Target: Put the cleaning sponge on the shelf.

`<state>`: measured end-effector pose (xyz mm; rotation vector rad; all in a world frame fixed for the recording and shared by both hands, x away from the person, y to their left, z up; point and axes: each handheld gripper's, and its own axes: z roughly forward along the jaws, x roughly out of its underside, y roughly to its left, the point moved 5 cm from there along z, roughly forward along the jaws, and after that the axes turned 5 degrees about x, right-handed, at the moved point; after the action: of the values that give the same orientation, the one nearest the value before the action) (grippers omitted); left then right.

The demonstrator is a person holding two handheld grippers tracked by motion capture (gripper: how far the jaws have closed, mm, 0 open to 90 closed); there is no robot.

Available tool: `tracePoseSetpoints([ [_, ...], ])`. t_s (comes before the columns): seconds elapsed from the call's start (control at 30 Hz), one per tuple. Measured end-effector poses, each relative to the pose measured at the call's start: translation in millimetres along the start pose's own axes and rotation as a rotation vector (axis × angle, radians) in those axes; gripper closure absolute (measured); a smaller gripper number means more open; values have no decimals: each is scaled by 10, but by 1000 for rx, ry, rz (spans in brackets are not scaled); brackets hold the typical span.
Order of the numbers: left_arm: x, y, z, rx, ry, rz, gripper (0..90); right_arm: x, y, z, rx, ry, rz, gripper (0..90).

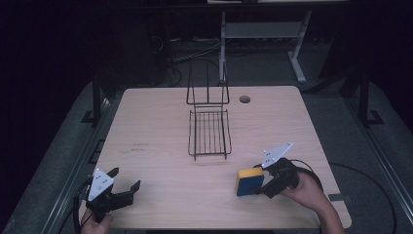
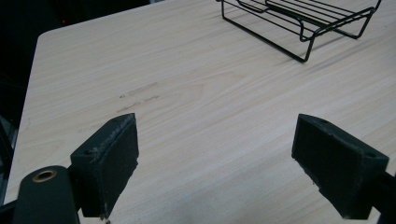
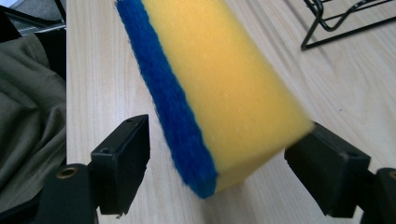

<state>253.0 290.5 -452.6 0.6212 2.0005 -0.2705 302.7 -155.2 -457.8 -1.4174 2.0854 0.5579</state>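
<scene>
You have a light wooden table (image 1: 160,126) in front of you, with a black wire rack (image 1: 209,130) sitting in the middle toward the far side, a small round hole (image 1: 245,99) near the far edge, and a yellow-and-blue sponge (image 1: 249,181) close to you.

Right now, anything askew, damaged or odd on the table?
Nothing damaged or spilled. The yellow-and-blue sponge sits tilted between the right gripper fingers rather than flat. Faint scuff marks mark the tabletop left of the wire rack.
</scene>
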Motion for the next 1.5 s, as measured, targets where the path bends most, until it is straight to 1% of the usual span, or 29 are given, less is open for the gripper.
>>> tracePoseSetpoints([
  [0.17, 0, 8, -9, -2, -3, -1, 141, -24, 9, 42, -15, 10, -5, 279],
  [0.2, 2, 11, -11, -3, -2, -3, 141, -29, 10, 55, -15, 11, -11, 303],
  [0.3, 3, 13, -9, -3, -1, -2, 141, -32, 19, 66, -16, 15, -10, 316],
  [0.33, 3, 12, -9, -3, -1, -2, 141, -31, 13, 76, -11, 19, -20, 323],
  [0.37, 2, 11, -11, -3, -1, -1, 141, -30, 18, 85, -12, 24, -18, 344],
  [0.4, 2, 11, -11, -3, -2, -2, 141, -30, 18, 85, -12, 24, -18, 344],
  [0.47, 1, 12, -14, -3, -2, -2, 141, -29, 23, 89, -17, 22, -23, 379],
  [0.6, 0, 14, -17, -3, -2, -2, 141, -23, 26, 90, -18, 18, -29, 417],
  [0.7, 0, 13, -15, -3, -2, -2, 141, -14, 35, 79, -22, 17, -21, 456],
  [0.83, -1, 14, -18, -3, -2, -1, 141, -7, 48, 71, -22, 15, -24, 501],
  [1.03, 0, 11, -18, -2, -2, -2, 141, -3, 59, 66, -30, 11, -28, 532],
  [1.2, 0, 19, -22, -5, -1, -1, 141, -18, 85, 60, -32, 10, -39, 541],
  [1.27, 2, 19, -21, -5, -2, -2, 141, -37, 92, 42, -33, 4, -39, 543],
  [1.3, 3, 20, -21, -4, -1, -2, 141, -65, 90, 23, -35, -7, -42, 543],
  [1.4, 0, 19, -22, -5, -2, 0, 141, -96, 83, 12, -35, -11, -40, 543],
  [1.5, -2, 21, -23, -7, -2, 0, 141, -137, 56, 7, -33, -10, -50, 543],
])
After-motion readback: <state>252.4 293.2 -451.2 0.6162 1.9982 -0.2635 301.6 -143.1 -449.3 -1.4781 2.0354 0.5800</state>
